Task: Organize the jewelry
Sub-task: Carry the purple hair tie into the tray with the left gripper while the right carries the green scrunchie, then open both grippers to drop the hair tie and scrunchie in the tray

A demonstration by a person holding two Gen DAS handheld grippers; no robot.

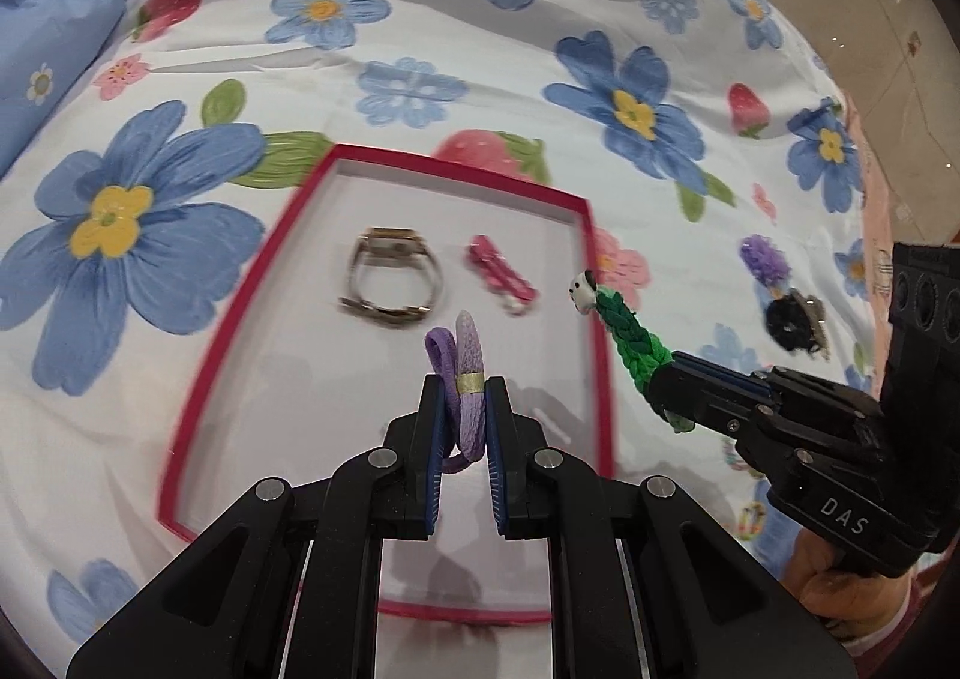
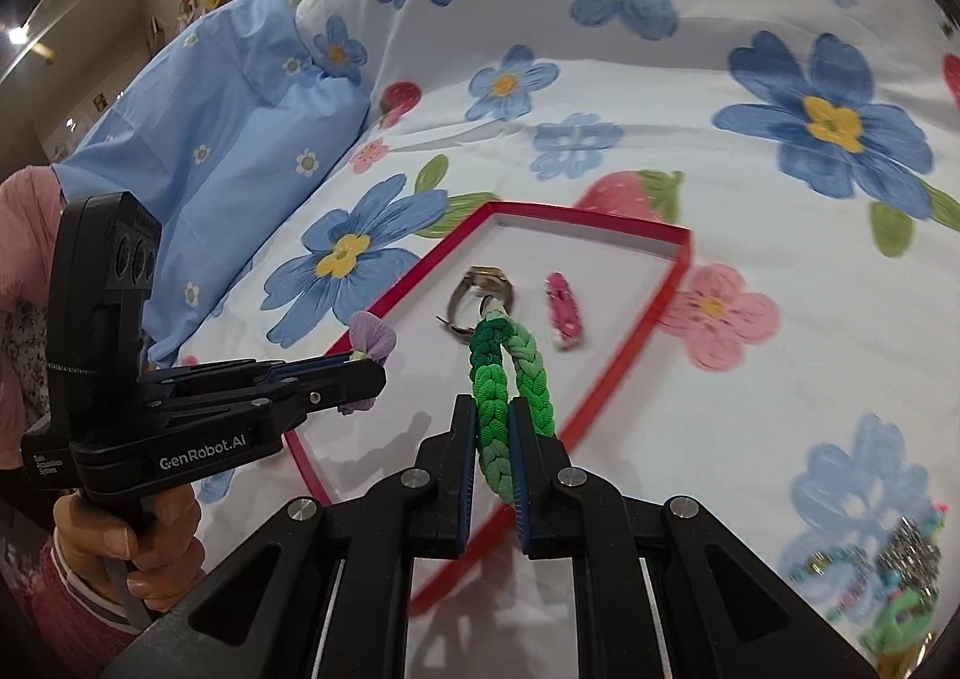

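Note:
A red-rimmed white tray [image 1: 591, 235] lies on the flowered bedsheet; it also shows in the right wrist view [image 2: 678, 271]. In it lie a metal watch [image 1: 393, 277] [image 2: 480, 289] and a pink hair clip [image 1: 501, 274] [image 2: 564, 310]. My left gripper [image 1: 465, 385] is shut on a purple hair tie [image 1: 465, 367] [image 2: 372, 340] above the tray's near part. My right gripper [image 2: 493, 409] is shut on a green braided hair tie [image 2: 504, 373] [image 1: 636, 343] with a small white charm [image 1: 582, 289], held over the tray's right rim.
A purple scrunchie [image 1: 763, 259] and a black hair accessory [image 1: 792, 319] lie on the sheet right of the tray. More beaded and glittery jewelry [image 2: 888, 571] lies at the right wrist view's lower right. A blue pillow [image 2: 228, 138] sits to the left.

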